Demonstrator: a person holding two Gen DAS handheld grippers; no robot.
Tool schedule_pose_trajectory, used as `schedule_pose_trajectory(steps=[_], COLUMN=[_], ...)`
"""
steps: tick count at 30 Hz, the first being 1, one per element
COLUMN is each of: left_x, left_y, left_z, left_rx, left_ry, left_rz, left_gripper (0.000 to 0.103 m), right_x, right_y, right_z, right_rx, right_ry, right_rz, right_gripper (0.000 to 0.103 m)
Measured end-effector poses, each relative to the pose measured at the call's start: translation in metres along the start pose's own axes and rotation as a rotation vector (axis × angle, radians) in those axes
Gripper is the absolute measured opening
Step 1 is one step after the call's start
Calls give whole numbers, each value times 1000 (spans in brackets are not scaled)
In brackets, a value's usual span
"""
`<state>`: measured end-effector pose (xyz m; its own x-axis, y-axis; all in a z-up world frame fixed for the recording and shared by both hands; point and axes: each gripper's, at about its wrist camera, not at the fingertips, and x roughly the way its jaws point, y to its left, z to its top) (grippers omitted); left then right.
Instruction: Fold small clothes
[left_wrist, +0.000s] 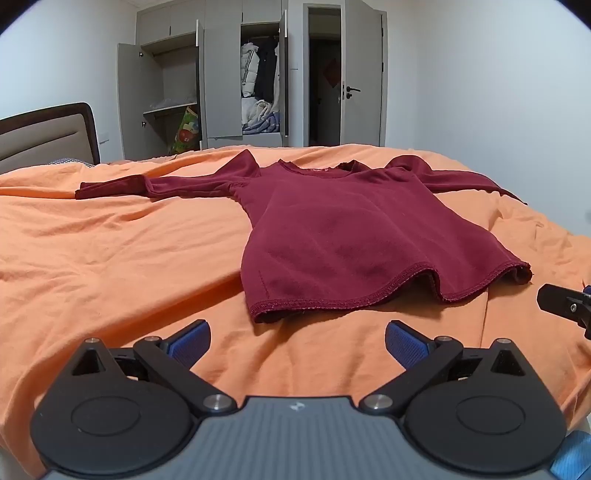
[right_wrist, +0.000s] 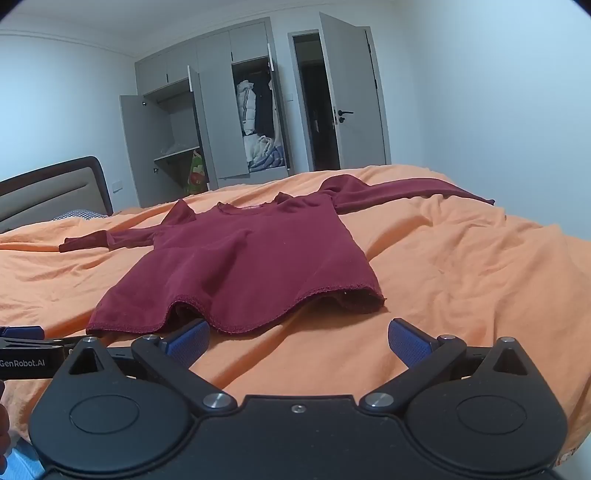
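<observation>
A small dark red long-sleeved top (left_wrist: 343, 229) (right_wrist: 240, 266) lies spread flat on the orange bedsheet (left_wrist: 110, 251) (right_wrist: 461, 266), hem toward me, both sleeves stretched out sideways. My left gripper (left_wrist: 297, 341) hovers open just short of the hem's left part, nothing between its blue pads (left_wrist: 192, 341). My right gripper (right_wrist: 297, 341) is open too, close to the hem's right part, pads (right_wrist: 408, 343) empty. Part of the right gripper shows at the right edge of the left wrist view, and the left gripper's body (right_wrist: 26, 354) shows at the left edge of the right wrist view.
A padded headboard (left_wrist: 48, 136) stands at the left end of the bed. Beyond the bed is a grey wardrobe (left_wrist: 221, 85) with open doors and hanging clothes, and an open room door (left_wrist: 364, 81) beside it. White walls enclose the room.
</observation>
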<state>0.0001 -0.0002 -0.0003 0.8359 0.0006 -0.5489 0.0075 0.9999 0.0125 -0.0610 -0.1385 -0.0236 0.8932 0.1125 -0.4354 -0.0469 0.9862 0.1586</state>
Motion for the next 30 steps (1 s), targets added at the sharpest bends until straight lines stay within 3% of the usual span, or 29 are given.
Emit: schedule_pose_trajectory(steps=[30], left_x=[2], left_y=[-1], left_z=[-4], left_rx=[4], left_ry=[-2], left_rz=[-4], left_gripper=[103], right_x=[2], right_y=[2], right_z=[0], right_rx=[-1], right_ry=[12], right_rz=[-2], right_gripper=[103])
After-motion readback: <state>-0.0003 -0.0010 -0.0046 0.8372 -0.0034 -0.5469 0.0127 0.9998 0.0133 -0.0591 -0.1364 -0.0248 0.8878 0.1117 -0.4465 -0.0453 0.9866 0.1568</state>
